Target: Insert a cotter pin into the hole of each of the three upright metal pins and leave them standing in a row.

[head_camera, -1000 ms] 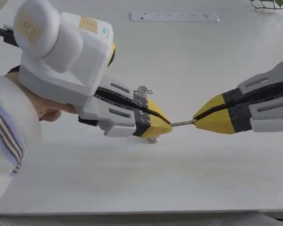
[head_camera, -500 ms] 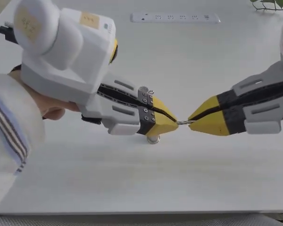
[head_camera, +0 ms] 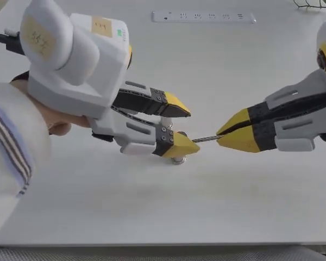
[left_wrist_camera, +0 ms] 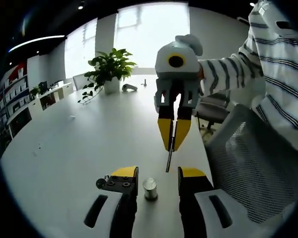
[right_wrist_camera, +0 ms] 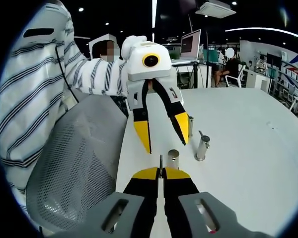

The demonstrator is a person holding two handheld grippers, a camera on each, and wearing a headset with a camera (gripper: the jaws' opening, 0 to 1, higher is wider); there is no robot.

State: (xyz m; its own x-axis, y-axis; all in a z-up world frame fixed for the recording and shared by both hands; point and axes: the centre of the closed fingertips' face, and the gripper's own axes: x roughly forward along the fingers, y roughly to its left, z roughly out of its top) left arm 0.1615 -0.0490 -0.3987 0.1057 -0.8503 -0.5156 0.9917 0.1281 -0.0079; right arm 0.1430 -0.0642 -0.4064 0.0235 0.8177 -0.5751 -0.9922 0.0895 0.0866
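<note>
**Right claw** (head_camera: 221, 136): jaws shut on the cotter pin (head_camera: 207, 139). It is gripped at one end, so the shaft sticks out level toward the left claw, probably to meet a cross-hole head-on.

**Left claw** (head_camera: 191, 130): jaws apart, one on each side of the pin (left_wrist_camera: 150, 189). In the left gripper view neither jaw touches it. The claw seems placed to steady the pin if the push tips it.

**Pin:** upright on the table (head_camera: 152, 206), between the left jaws. The cotter pin's tip is just beside it and looks short of it.

**Two more pins** (right_wrist_camera: 202, 146): upright, near, behind the first. The nearer one has a small piece at its top, likely a cotter pin already fitted. The farther one is half covered by a left-claw finger.

**Power strip** (head_camera: 204, 17): at the table's far edge, well apart.

**Hard to make out:**
- The hole itself cannot be made out.
- In the head view the left claw hides most of the pin, leaving its foot in sight.
- Whether the farther pin carries a cotter pin cannot be told.
</note>
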